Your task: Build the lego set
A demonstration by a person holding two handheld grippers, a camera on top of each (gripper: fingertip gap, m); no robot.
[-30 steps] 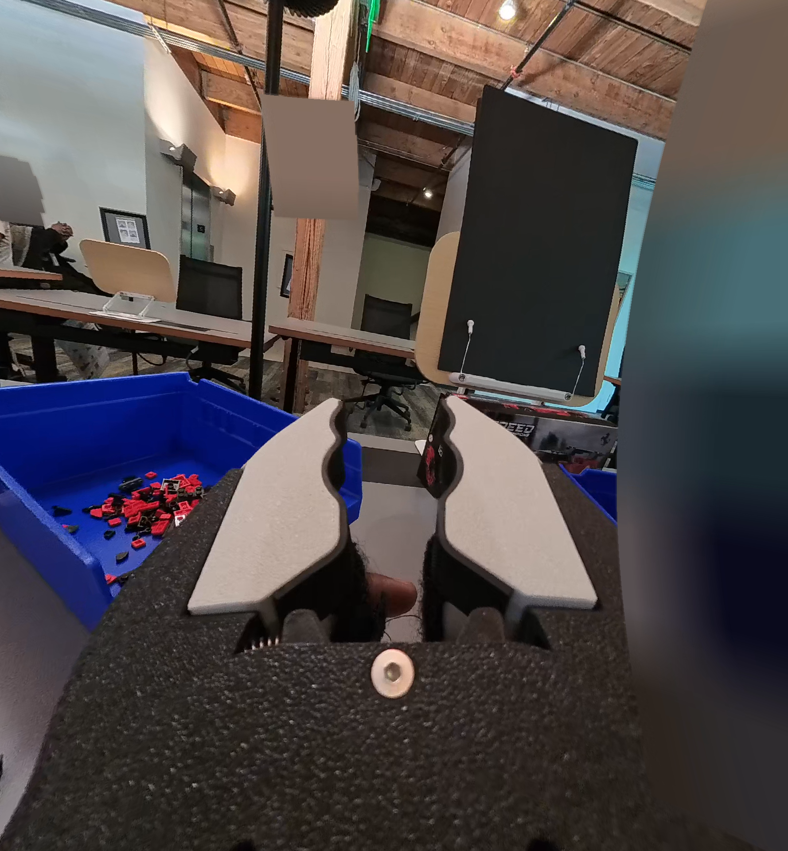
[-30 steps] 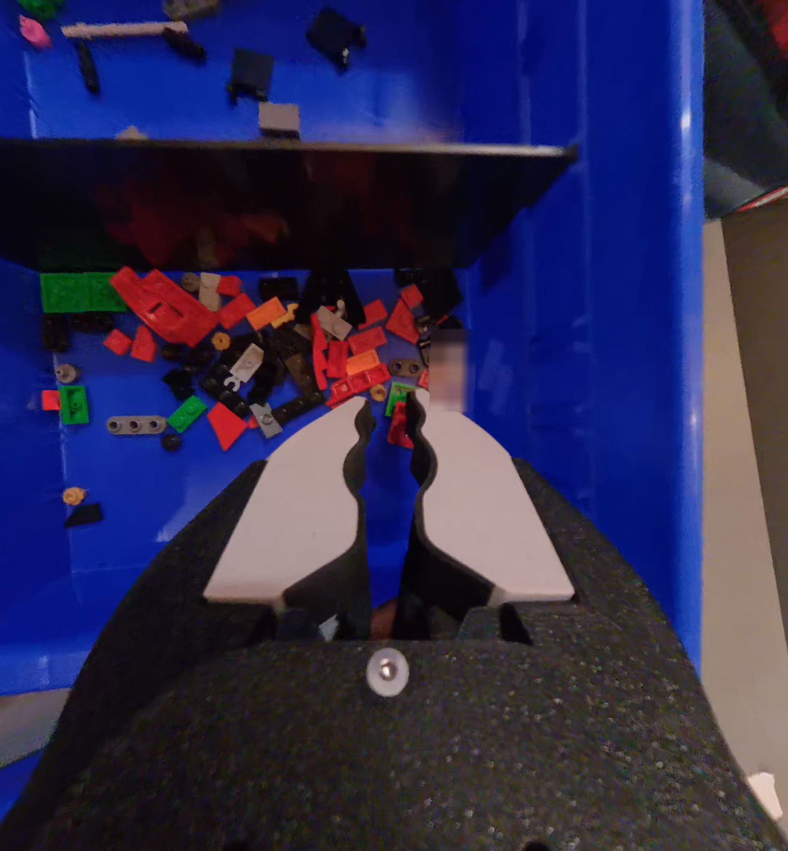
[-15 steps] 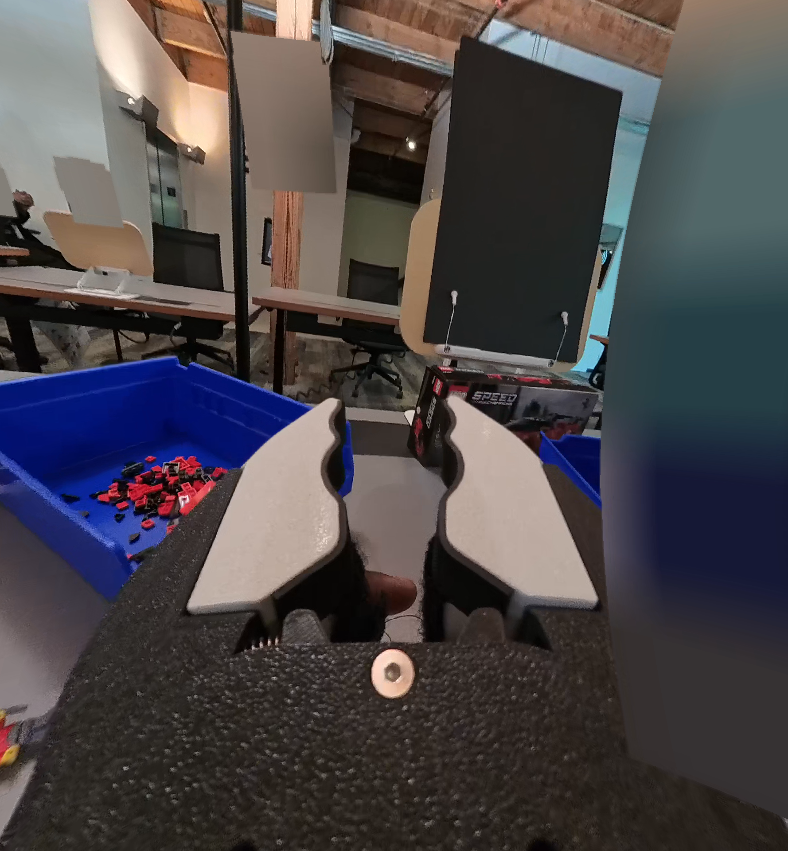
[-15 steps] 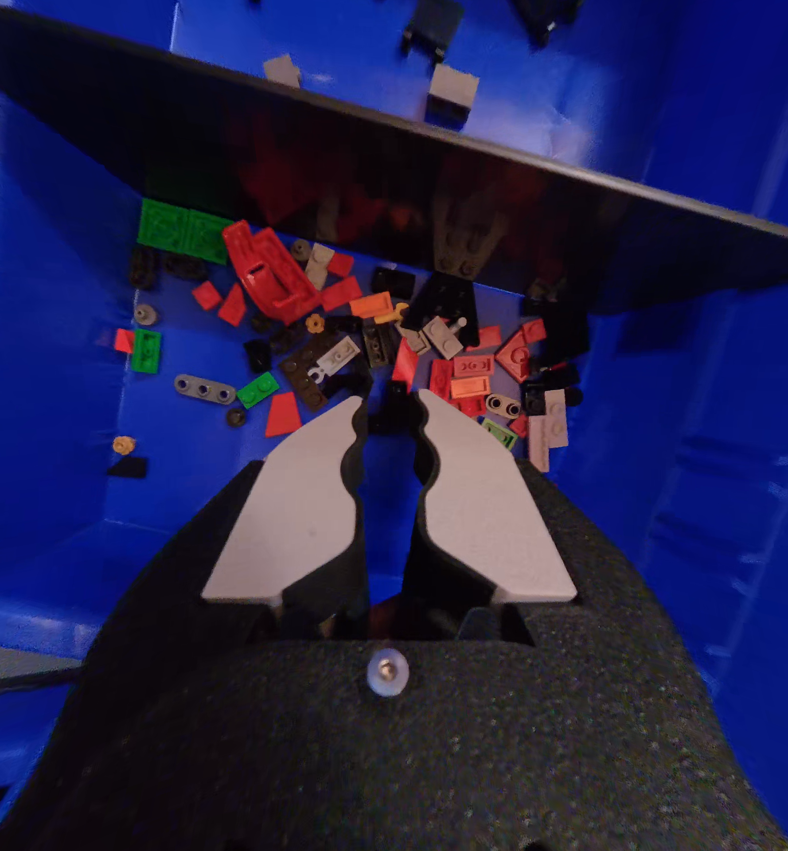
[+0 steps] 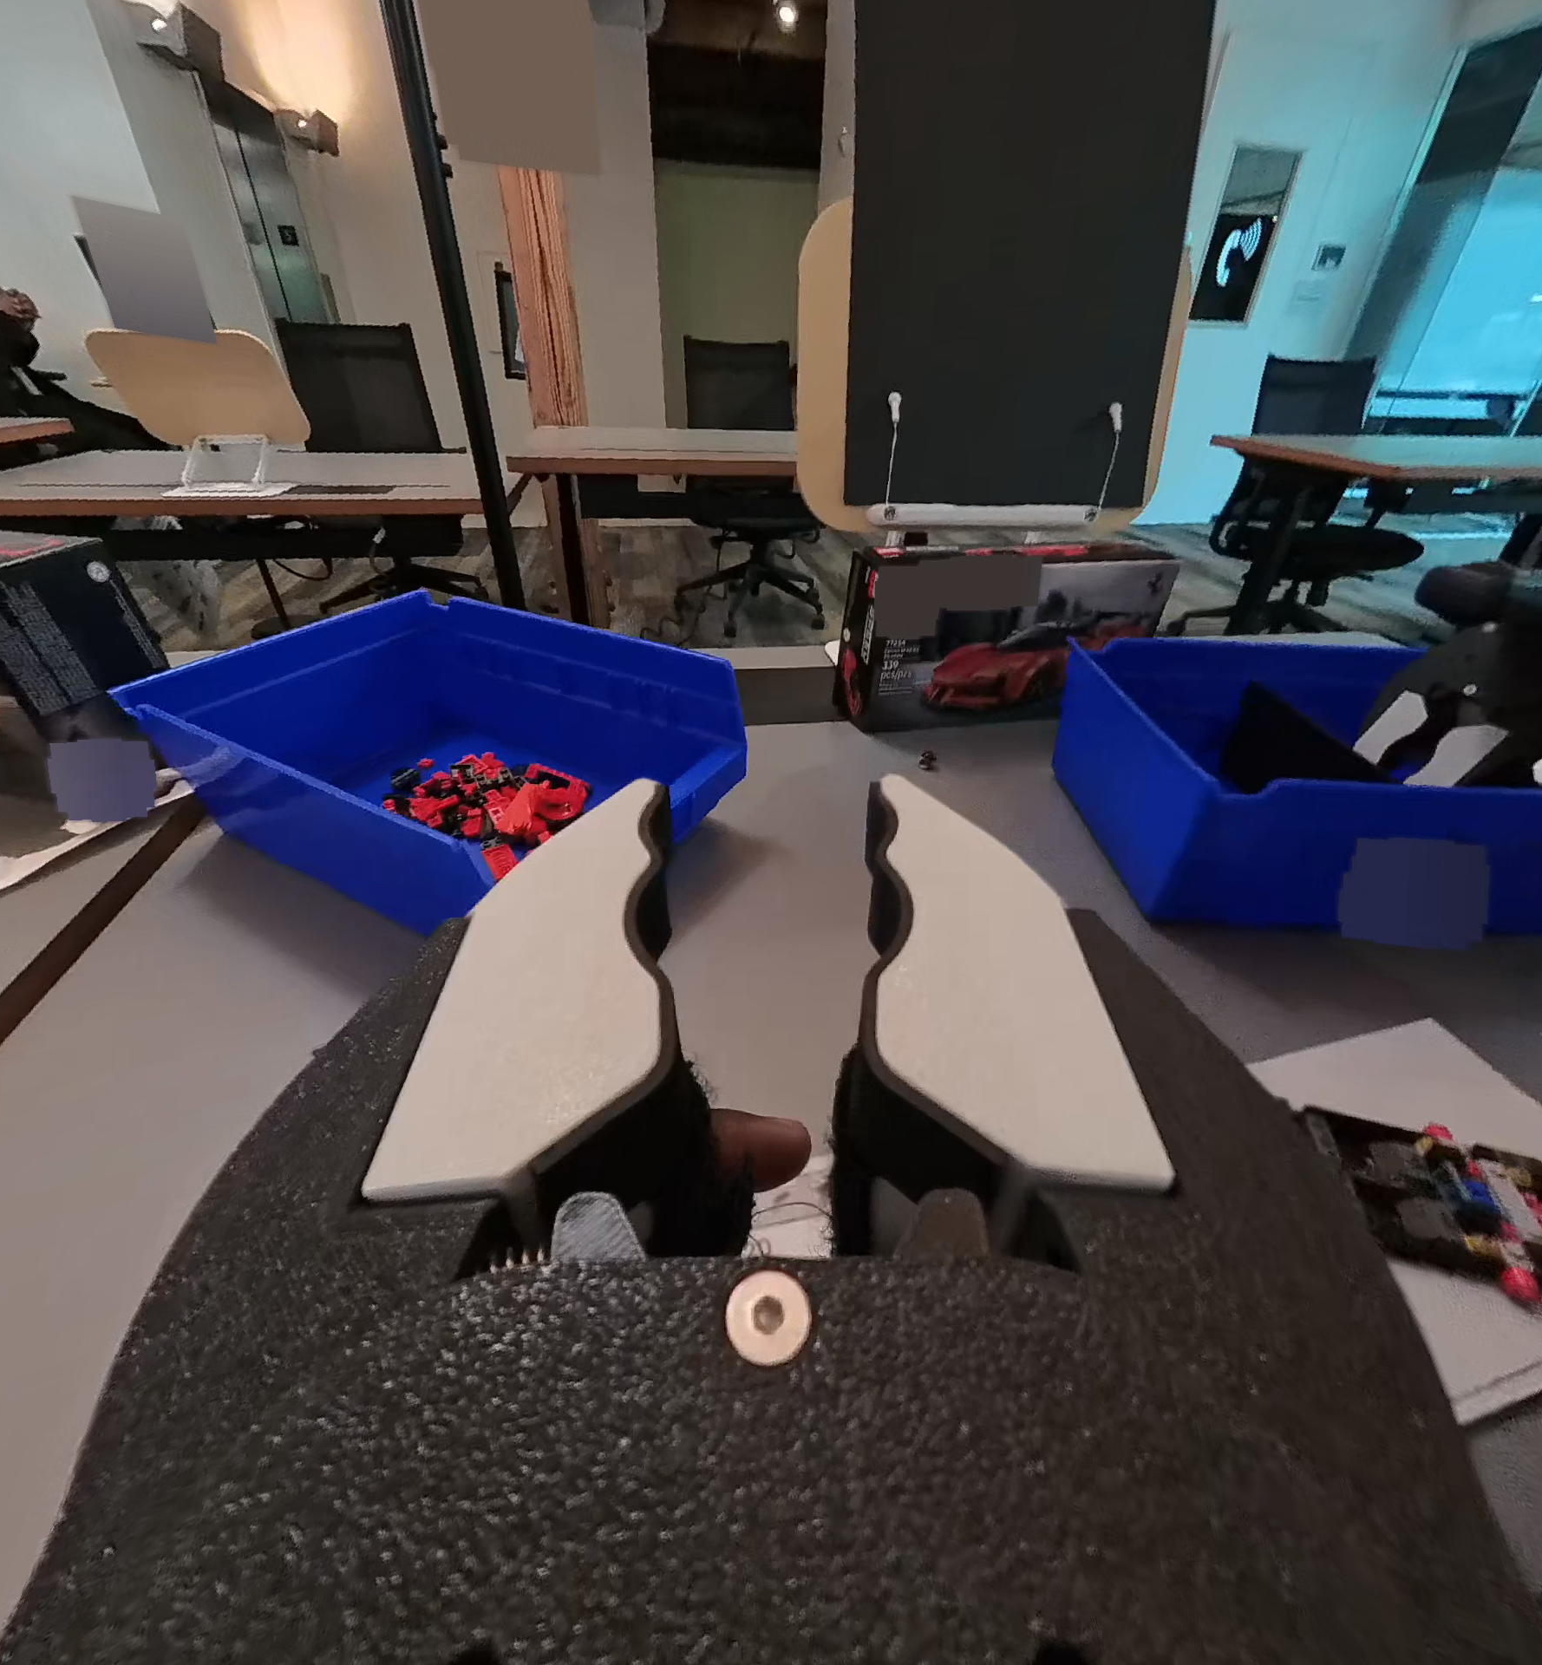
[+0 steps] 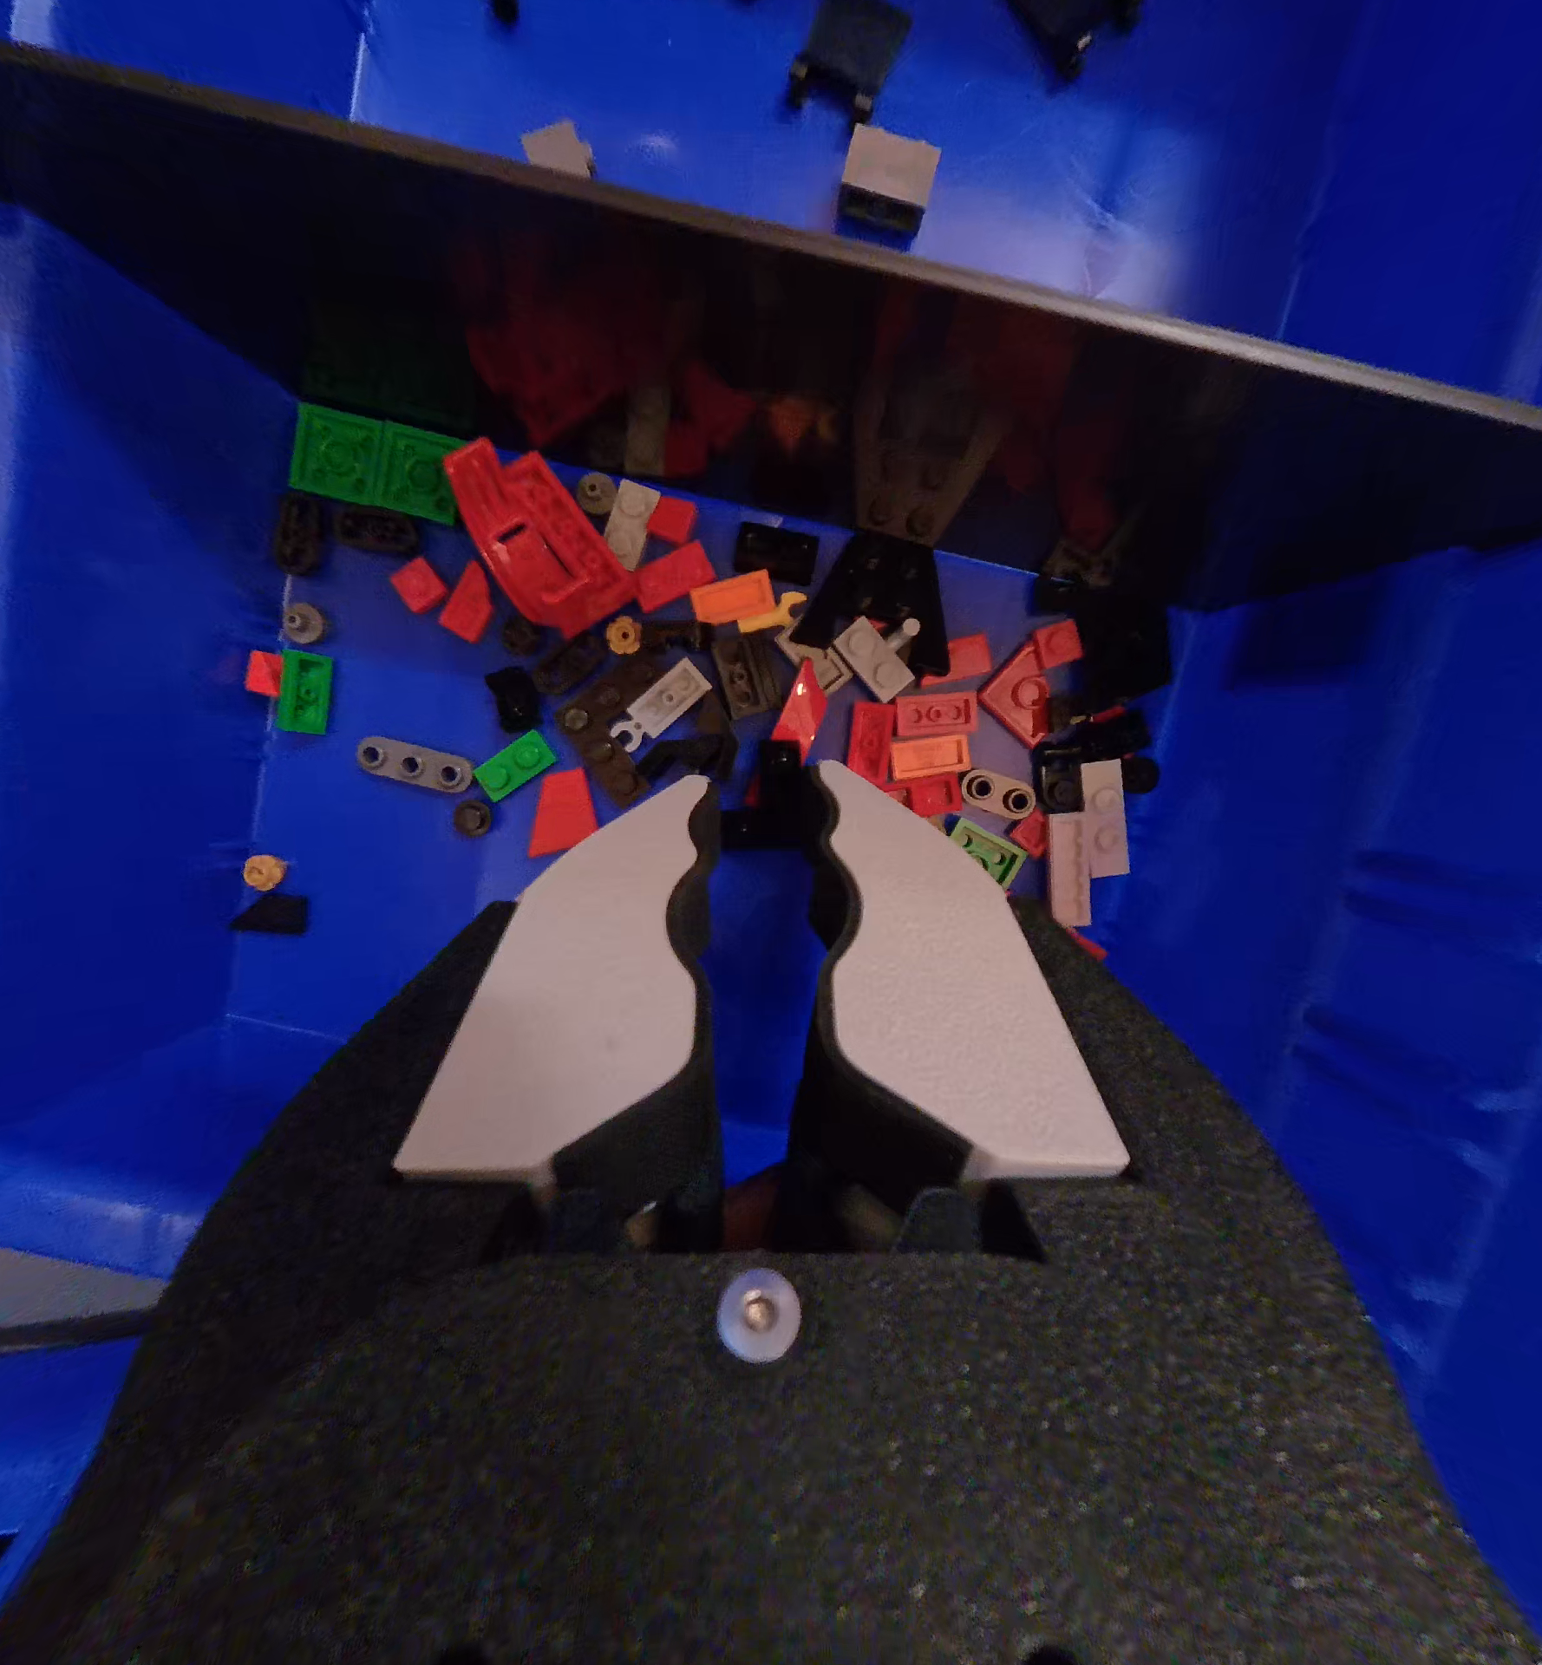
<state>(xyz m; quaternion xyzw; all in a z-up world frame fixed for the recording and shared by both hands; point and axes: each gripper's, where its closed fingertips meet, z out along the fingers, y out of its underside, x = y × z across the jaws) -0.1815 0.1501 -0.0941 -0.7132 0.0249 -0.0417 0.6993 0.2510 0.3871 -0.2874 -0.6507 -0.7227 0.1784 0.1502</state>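
Observation:
My left gripper point(image 5: 766, 802) is open and empty, held above the grey table point(image 5: 794, 901). To its left, a blue bin point(image 5: 317, 793) holds red and black lego pieces point(image 5: 488, 802). A partly built dark lego model point(image 5: 1470, 1207) lies on a white sheet point(image 5: 1380, 1108) at the right. My right gripper point(image 6: 766, 788) reaches down into a second blue bin point(image 6: 119, 811); it also shows in the left wrist view point(image 5: 1425, 743). Its jaws stand a little apart over a mixed pile of pieces point(image 6: 659, 649), with a black piece point(image 6: 776, 802) between the tips.
A black divider point(image 6: 749, 297) crosses the right bin point(image 5: 1272, 847), with a few more pieces beyond it. A lego set box point(image 5: 1002, 649) stands at the back of the table. A dark box point(image 5: 37, 631) sits at the far left. Desks and chairs lie beyond. Left tips to right tips: about 55 cm. From either gripper's tips it is about 30 cm to the partly built dark lego model point(image 5: 1470, 1207).
The left wrist view has tilted down and pulled back, so the table, both bins and the model now show. My right gripper moved left over the pile, and its jaws opened slightly.

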